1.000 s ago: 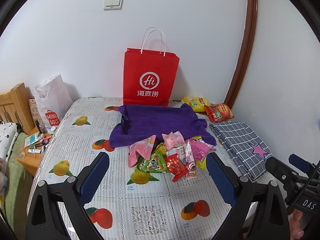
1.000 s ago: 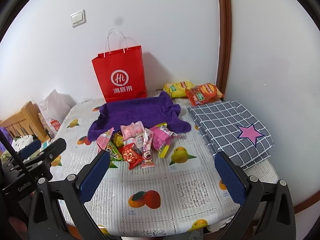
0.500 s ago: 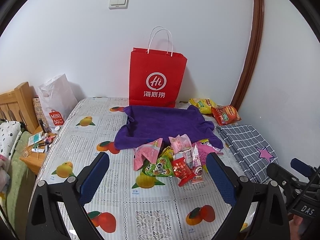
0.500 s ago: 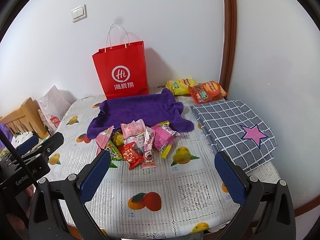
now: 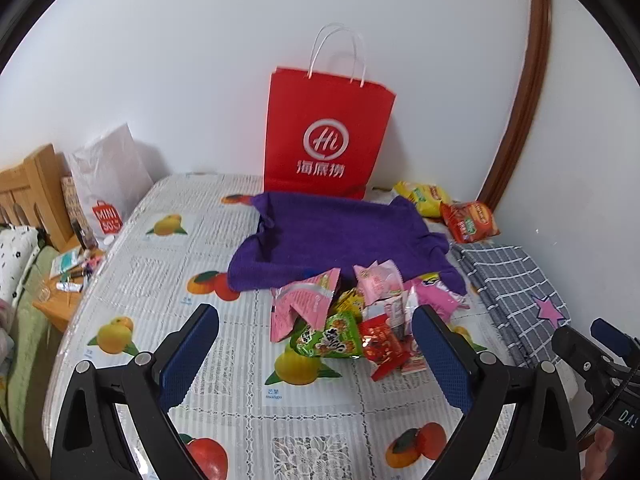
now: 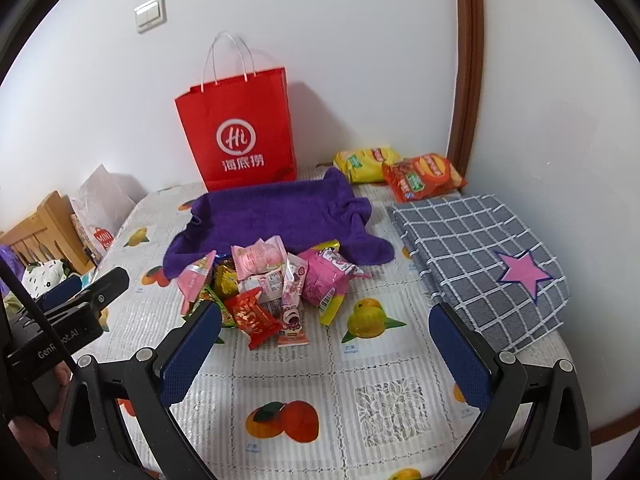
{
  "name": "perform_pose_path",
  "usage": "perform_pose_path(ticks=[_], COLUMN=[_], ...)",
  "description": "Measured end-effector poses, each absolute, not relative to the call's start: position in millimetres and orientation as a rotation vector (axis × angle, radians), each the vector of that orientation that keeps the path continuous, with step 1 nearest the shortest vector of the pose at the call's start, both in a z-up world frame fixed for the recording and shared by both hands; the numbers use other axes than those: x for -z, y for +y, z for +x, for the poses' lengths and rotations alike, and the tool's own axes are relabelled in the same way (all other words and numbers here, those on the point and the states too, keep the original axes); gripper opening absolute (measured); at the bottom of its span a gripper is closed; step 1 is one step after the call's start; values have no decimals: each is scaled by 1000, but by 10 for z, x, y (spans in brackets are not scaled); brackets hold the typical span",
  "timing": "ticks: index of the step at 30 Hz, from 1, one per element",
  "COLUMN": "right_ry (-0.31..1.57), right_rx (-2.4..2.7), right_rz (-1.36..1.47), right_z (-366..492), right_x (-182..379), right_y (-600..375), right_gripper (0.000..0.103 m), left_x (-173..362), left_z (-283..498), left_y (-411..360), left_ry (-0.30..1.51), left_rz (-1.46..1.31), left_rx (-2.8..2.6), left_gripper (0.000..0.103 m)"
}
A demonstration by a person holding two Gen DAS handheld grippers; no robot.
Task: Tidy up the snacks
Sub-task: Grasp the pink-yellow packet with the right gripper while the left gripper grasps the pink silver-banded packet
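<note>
Left wrist view: the left gripper (image 5: 316, 354) hangs with jaws wide apart, empty, above a heap of crinkly foil snack packets (image 5: 352, 320) lying at the near edge of a plush purple towel (image 5: 340, 240). Right wrist view: the right gripper (image 6: 326, 354) gapes wide too, holding nothing; the snack packets (image 6: 272, 284) sprawl every way on the fruit-printed tablecloth (image 6: 360, 400).

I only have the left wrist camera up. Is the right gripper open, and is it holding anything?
Observer: The right gripper is open and empty, short of the snack pile.
Operator: What's hidden on the pile's right side?
Observer: A yellow packet pokes out from under the pink packet.
Operator: Any room beside that?
Observer: Yes, bare tablecloth with a mango print lies between it and the grey checked cloth.
</note>
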State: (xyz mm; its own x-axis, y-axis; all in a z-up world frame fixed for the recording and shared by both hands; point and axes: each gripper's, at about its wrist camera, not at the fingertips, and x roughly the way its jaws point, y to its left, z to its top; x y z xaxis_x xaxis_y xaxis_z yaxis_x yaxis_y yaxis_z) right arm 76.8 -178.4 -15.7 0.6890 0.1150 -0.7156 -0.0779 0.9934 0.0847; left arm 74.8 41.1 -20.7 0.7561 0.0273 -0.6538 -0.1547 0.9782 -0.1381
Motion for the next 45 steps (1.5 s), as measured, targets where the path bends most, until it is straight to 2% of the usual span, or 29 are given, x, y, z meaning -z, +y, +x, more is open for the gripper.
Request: perform_pose_path(ticks=[3,5,7,14,16,19,22,40,41,43,45], right_ry=[833,864,893,932,971,1030,1060,1118,1119,1139,1145], right_rx=[-118,-105,-90,-112,-102,-121,-116,-102,-101,-115,-154], right_rz=[76,94,98,49,53,88,117,163,166,167,191], right_z=[913,1019,1170,1760,1874,1964,2016,2417,2434,2473,2486], right_x=[339,472,581,877,1028,1241,1396,1701,1717,1762,1771], right_y=[-1845,-1888,-1912,-1767,-1770,-1781,-1797,-1689,-1683,-1662,-1653], right_gripper=[100,95,83,83,77,77,77,76,75,60,52], left_x=[353,464,551,785,860,969,1089,1455,1464,1484,1507], left_z=[854,928,993,1220,1287,1390,1510,2082,2099,2128,2148], left_y=[482,549,614,776,828,877,896,702,703,700,711], left_ry=[742,765,782,829,838,860,897,1007,1006,1005,1011], left_rz=[-200,-205,-212,-210,-220,-241,-284,-277,-273,-259,-247], left_rx=[-118,-128,-150,-183,-193,-184,-143,-23,-22,-23,-27], left_gripper=[97,97,97,97,97,96,87,87,86,82,72])
